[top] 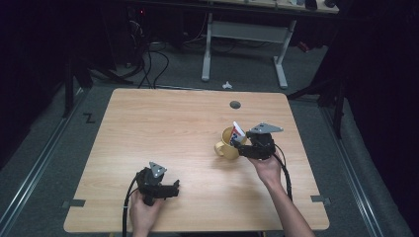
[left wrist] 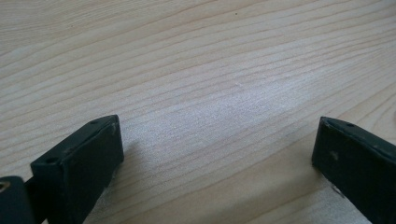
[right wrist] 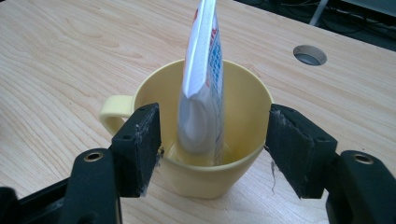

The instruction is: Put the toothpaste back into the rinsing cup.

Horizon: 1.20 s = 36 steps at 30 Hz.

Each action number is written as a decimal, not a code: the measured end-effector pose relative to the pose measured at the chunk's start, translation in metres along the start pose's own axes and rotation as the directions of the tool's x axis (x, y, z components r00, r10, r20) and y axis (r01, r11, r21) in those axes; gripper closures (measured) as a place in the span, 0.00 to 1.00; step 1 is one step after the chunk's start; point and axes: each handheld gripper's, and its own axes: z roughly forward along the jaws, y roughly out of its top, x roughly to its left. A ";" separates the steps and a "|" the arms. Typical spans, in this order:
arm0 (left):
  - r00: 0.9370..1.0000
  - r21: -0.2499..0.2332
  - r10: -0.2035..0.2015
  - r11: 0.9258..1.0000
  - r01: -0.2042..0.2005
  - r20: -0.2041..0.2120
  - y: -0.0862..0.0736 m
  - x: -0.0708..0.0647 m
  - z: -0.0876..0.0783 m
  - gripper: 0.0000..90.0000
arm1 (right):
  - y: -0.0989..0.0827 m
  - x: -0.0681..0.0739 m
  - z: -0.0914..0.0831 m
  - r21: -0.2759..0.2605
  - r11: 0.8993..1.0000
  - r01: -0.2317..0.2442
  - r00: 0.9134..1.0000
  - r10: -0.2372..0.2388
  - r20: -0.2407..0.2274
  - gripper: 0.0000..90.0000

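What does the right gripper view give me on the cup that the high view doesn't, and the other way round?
Right gripper view: the toothpaste tube stands inside the yellow cup, reaching its bottom; the right gripper has open jaws flanking the cup's near side, the tube free between them.

High view: the left gripper rests apart, near the table front.

Both: cup, tube, the table's round hole.
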 end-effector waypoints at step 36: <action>1.000 0.000 -0.001 1.000 0.001 -0.001 0.000 0.000 0.000 0.02 | -0.016 -0.011 -0.027 -0.065 0.996 -0.054 0.999 0.053 -0.008 0.45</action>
